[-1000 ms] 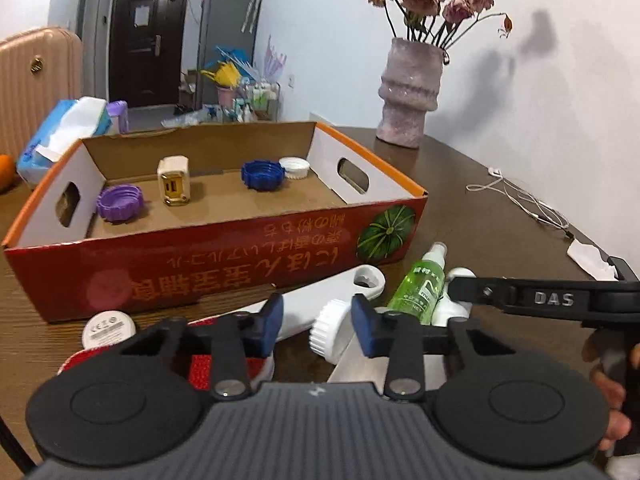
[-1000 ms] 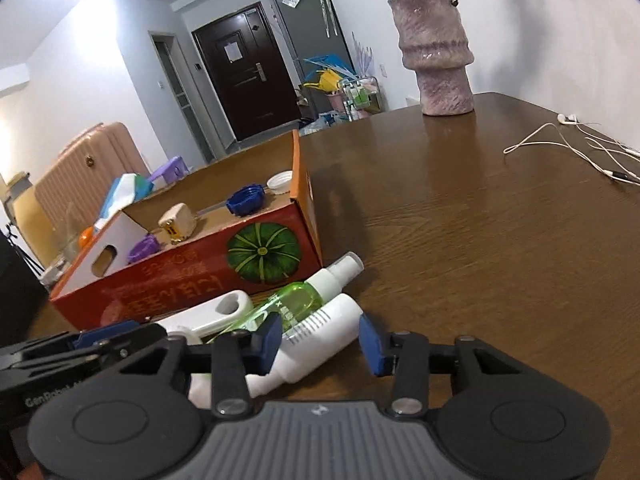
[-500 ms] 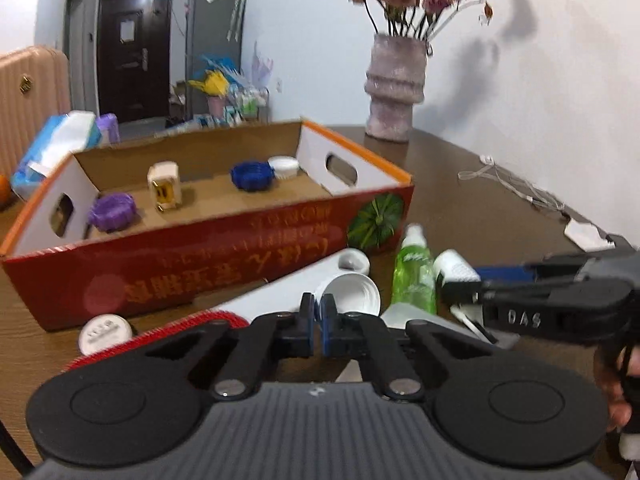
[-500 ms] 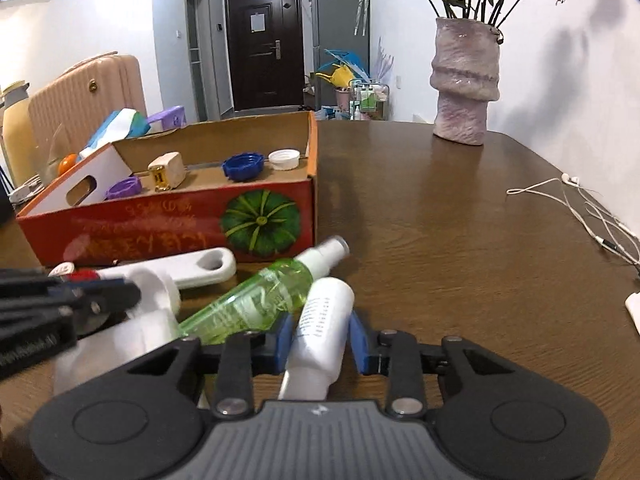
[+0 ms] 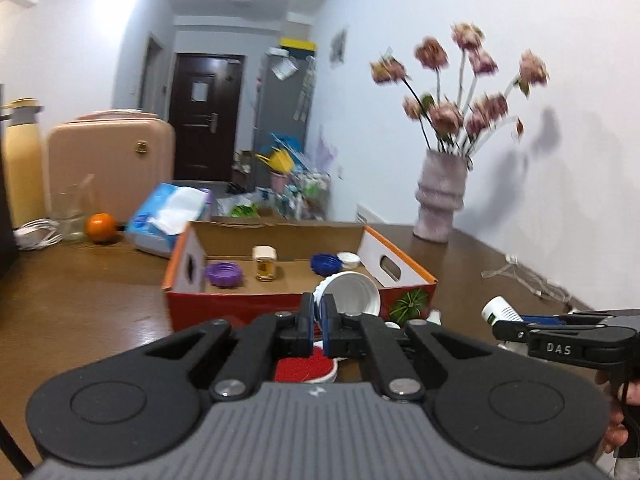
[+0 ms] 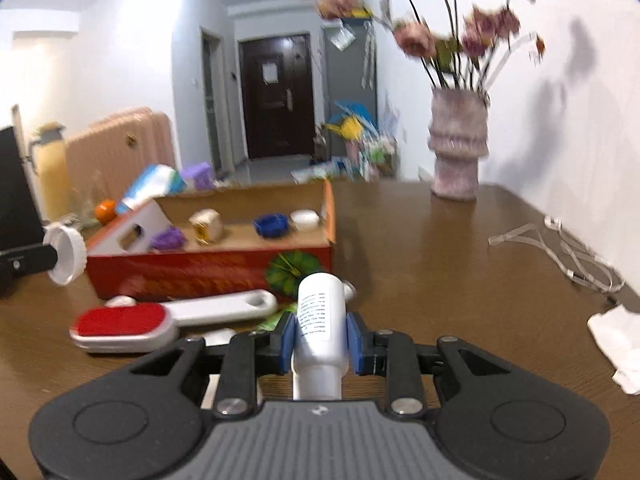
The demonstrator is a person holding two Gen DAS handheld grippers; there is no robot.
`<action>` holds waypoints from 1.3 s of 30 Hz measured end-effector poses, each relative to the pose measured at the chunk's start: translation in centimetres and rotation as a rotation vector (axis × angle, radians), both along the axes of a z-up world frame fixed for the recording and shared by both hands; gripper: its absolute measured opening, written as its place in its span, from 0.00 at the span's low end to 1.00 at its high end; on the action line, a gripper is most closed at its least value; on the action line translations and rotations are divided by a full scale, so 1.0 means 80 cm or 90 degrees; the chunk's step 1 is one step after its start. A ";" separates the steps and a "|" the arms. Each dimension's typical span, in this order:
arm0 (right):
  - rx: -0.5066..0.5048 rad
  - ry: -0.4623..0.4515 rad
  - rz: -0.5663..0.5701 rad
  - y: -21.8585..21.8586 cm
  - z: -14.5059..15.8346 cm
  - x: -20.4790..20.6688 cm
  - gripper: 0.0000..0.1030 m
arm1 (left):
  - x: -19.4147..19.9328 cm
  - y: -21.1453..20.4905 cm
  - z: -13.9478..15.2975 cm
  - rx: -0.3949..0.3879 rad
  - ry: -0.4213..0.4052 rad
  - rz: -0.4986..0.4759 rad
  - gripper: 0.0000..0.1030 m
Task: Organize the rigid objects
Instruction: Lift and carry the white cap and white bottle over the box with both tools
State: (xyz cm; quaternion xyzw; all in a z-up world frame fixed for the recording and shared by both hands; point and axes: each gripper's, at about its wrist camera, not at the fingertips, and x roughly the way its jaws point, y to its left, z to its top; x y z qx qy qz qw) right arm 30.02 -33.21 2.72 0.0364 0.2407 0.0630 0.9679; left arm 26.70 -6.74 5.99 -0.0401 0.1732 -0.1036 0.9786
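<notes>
A: Tongs — status?

B: Left gripper (image 5: 318,320) is clamped on the rim of a white lid (image 5: 349,293), held up in front of the red cardboard box (image 5: 248,312). Right gripper (image 6: 321,338) is pinched round a white bottle (image 6: 321,312), base pointing fwd, neck back toward the camera.

A: What's already in the box?

B: Purple cap (image 5: 224,274), small gold-and-cream bottle (image 5: 265,263), blue cap (image 5: 326,263), small white cap (image 5: 347,258) — all on the box floor, apart from each other.

A: Still on the table (image 6: 440,272)?

B: Lint brush w/ red pad (image 6: 168,318) lies just before the box's near wall, a green spray bottle (image 6: 276,320) partly hidden behind the right gripper's fingers. That near wall stands between both grippers and the box floor.

A: Other stuff around?

B: Vase of dried flowers (image 6: 458,152) at the far wall, white cable (image 6: 560,248) and a crumpled tissue (image 6: 618,344) to the right. Left of the box: tissue pack (image 5: 168,216), orange (image 5: 100,228), glass jug (image 5: 74,212).
</notes>
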 end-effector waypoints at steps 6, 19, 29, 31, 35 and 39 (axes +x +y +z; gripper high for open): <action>0.010 -0.064 0.037 0.023 0.043 -0.072 0.26 | -0.070 0.025 0.012 -0.012 -0.015 0.037 0.04; 0.004 -0.133 0.091 0.073 0.077 -0.186 0.26 | -0.188 0.067 0.026 -0.032 -0.080 0.066 0.04; 0.006 -0.148 0.093 0.081 0.084 -0.196 0.26 | -0.198 0.084 0.025 -0.036 -0.080 0.072 0.04; 0.007 -0.142 0.092 0.080 0.081 -0.190 0.26 | -0.190 0.085 0.021 -0.034 -0.069 0.073 0.04; 0.014 -0.127 0.087 0.078 0.072 -0.171 0.26 | -0.161 0.082 0.015 -0.031 -0.051 0.069 0.04; 0.018 -0.114 0.081 0.073 0.067 -0.142 0.26 | -0.121 0.082 0.018 -0.020 -0.052 0.065 0.04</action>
